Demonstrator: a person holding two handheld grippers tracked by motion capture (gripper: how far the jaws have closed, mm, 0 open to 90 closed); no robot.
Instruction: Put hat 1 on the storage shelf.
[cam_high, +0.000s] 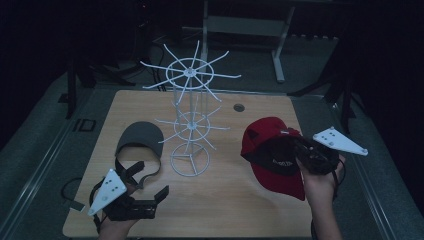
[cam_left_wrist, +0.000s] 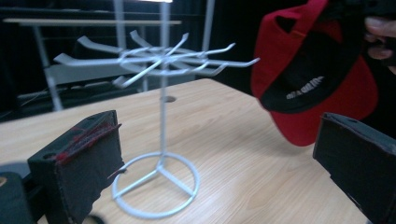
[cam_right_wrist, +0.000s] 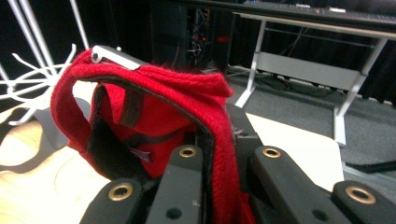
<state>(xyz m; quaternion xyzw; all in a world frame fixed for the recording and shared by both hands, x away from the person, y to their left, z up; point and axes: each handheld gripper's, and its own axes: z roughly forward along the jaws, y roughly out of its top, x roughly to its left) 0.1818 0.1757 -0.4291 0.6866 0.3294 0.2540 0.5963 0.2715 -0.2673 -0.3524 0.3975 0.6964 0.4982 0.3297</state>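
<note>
The light wooden table (cam_high: 220, 210) with rounded corners fills the middle of the high view, with a small round hole (cam_high: 239, 107) near its far edge. At its centre stands the tall white wire display rack (cam_high: 191, 120), a thin pole on a ring base that carries two tiers of radiating hooks; the left gripper view shows the ring base (cam_left_wrist: 156, 186) resting flat on the wood and the lower hooks spreading out above it.

The red fabric baseball cap (cam_high: 272, 155) with a black inner band is to the right of the rack, lifted off the table and tilted so that its underside faces the camera. The right gripper (cam_high: 312, 156) grips it: in the right gripper view the jaws are pressed nearly together with the red cloth edge (cam_right_wrist: 205, 100) pinched between them, and the rest of the cap hangs in front. The person's right hand (cam_high: 322, 182) holds that gripper from below.

The grey fabric baseball cap (cam_high: 141, 140) lies on the table left of the rack, its strap side towards the person.

The left gripper (cam_high: 150, 197) hovers near the front left of the table, just beside the grey cap and not touching it. Its two black padded jaws stand wide apart with nothing between them.
</note>
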